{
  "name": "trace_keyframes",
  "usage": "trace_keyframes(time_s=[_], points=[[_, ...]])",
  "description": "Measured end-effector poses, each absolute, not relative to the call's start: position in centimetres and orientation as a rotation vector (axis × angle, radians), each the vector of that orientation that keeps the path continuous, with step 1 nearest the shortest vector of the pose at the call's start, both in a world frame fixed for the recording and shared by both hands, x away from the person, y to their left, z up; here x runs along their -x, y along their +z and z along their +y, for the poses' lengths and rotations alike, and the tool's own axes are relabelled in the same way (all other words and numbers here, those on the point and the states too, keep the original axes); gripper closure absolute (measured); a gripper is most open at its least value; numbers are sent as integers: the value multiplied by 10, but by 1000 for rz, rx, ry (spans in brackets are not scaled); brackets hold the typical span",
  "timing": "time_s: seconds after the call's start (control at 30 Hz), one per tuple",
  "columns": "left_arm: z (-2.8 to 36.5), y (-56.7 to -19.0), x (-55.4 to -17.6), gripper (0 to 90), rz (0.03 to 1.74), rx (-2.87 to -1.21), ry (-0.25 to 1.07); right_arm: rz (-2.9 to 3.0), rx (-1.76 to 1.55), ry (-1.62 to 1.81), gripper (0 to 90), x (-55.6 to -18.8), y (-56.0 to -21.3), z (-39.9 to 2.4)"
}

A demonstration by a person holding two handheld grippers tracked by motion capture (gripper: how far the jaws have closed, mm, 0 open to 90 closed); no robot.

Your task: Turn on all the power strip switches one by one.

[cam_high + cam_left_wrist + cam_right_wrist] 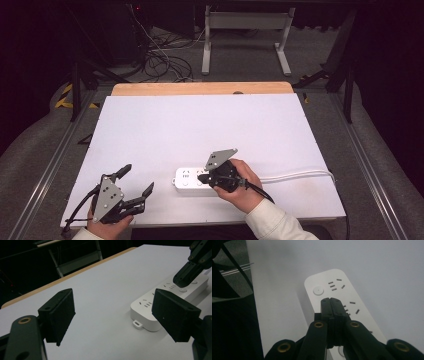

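Observation:
A white power strip [187,180] [142,306] [329,283] lies flat on the white table [200,125], near its front edge. My right gripper [201,176] [331,301] is shut with nothing between its jaws. Its tips point down at the strip's top face, beside a round button [318,290]; I cannot tell whether they touch. The left gripper view shows the right gripper [182,283] coming down from the upper right. My left gripper [139,178] [112,315] stands wide open and empty over bare table, left of the strip.
The strip's white cable [300,175] runs right towards the table's edge. A wooden strip [200,88] borders the far side. Beyond it are floor cables [160,60] and a grey desk frame [245,30]. Metal rails flank the table.

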State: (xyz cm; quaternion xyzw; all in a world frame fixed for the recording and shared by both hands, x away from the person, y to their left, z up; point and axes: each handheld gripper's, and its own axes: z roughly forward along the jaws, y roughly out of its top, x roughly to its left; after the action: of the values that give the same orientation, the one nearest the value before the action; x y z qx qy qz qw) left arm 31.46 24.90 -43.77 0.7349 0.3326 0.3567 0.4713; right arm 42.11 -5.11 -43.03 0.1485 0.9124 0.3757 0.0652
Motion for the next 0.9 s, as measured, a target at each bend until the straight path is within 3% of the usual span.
trace_keyframes(time_s=[0.9], points=[[250, -437, -314, 190, 816, -1801, 870, 2789, -444, 1076, 900, -425, -439, -34]])
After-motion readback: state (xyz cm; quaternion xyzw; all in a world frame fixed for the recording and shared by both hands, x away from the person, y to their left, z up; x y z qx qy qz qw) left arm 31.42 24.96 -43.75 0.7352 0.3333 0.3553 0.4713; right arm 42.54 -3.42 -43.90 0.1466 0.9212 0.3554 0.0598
